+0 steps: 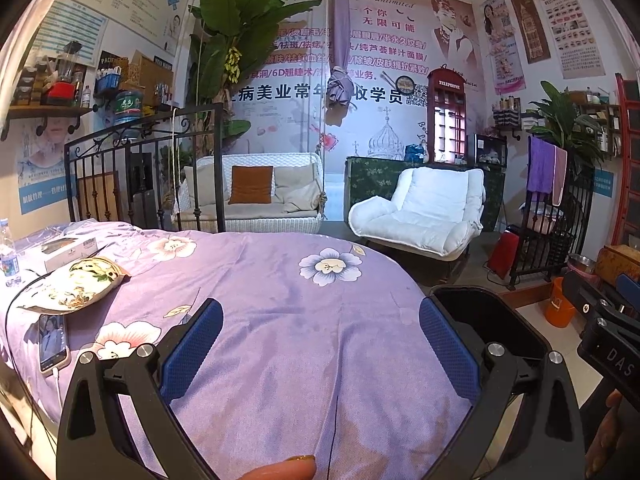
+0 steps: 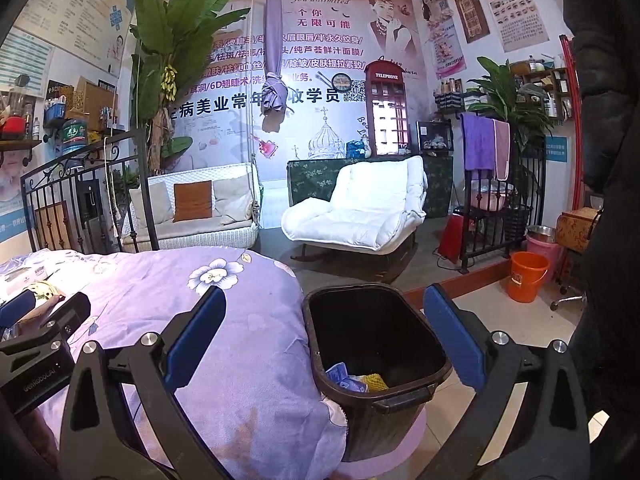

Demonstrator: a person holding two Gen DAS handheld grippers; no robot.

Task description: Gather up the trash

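A bed (image 1: 280, 320) under a purple flowered cover fills the near left of the scene. Just beside its right edge stands a dark trash bin (image 2: 376, 360) on the floor, holding blue and yellow wrappers (image 2: 354, 380) at its bottom. The left tongs (image 1: 320, 340) hang over the bed cover, spread wide with nothing between them. The right tongs (image 2: 324, 336) hover above the bin, likewise spread wide and empty. On the far left of the bed lie a floral pillow (image 1: 76, 284), a white box (image 1: 68, 252), a phone (image 1: 53, 344) on a cable, and a water bottle (image 1: 8, 256).
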